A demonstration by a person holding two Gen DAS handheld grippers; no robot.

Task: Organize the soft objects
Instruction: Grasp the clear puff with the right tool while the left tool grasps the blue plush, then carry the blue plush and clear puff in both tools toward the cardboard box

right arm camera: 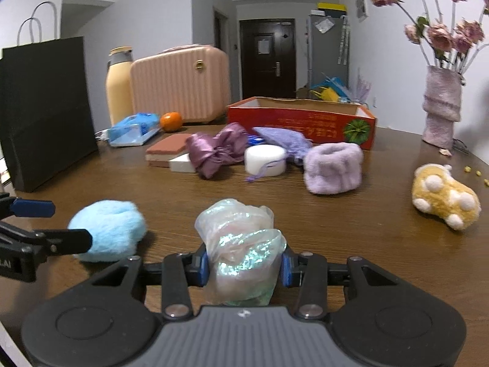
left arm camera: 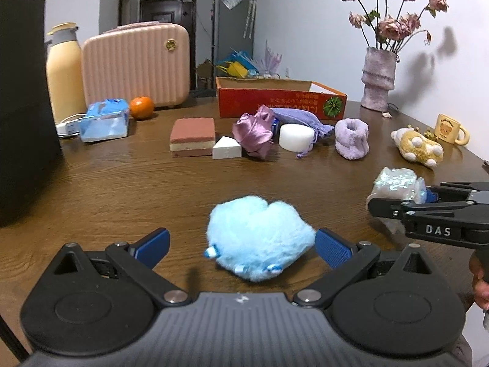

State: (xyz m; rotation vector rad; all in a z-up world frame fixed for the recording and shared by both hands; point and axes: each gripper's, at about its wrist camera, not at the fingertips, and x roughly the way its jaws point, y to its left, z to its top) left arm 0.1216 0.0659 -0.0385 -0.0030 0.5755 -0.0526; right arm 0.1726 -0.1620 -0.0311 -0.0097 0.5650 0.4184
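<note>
A fluffy light-blue plush lies on the wooden table between the open fingers of my left gripper; the right pad touches its fur. It also shows in the right wrist view. My right gripper is shut on an iridescent plastic pouch, also seen in the left wrist view. Further back lie a purple satin bow, a lilac drawstring bag, a white round sponge, a lilac fuzzy cuff and a yellow plush.
An open red cardboard box stands at the back. A layered brown sponge block, a white wedge, a tissue pack, an orange, a pink case, a bottle, a black bag, a vase and a mug surround them.
</note>
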